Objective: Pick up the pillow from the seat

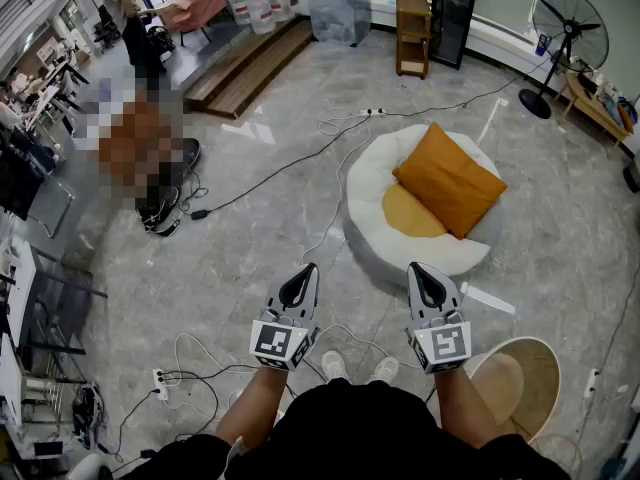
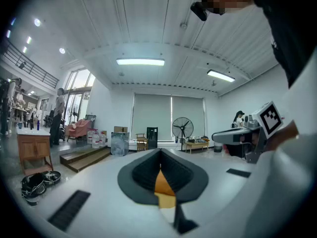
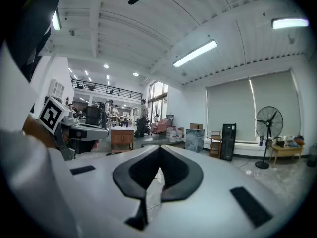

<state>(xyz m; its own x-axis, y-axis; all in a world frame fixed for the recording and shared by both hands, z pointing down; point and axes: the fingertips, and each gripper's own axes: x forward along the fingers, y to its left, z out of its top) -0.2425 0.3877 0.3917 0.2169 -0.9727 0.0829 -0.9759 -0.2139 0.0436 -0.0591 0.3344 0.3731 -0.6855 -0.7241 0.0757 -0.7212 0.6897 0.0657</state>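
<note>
An orange pillow (image 1: 450,178) lies tilted on a round white floor seat (image 1: 375,183) with an orange cushion (image 1: 412,214) under it, ahead and to the right in the head view. My left gripper (image 1: 304,273) and right gripper (image 1: 423,271) hover side by side in front of my body, a step short of the seat, both shut and empty. In the left gripper view the jaws (image 2: 160,155) meet at the tips and a sliver of orange pillow (image 2: 162,181) shows through the gap behind them. The right gripper (image 3: 160,152) is shut too, with only floor beyond it.
Power cables (image 1: 300,168) and a power strip (image 1: 160,378) trail over the grey floor. A round wicker seat (image 1: 530,378) sits at my right foot. A standing fan (image 1: 568,28), wooden shelf (image 1: 412,28), black cabinet (image 1: 452,16) and wooden steps (image 1: 245,68) line the far side; a person (image 1: 125,18) stands far left.
</note>
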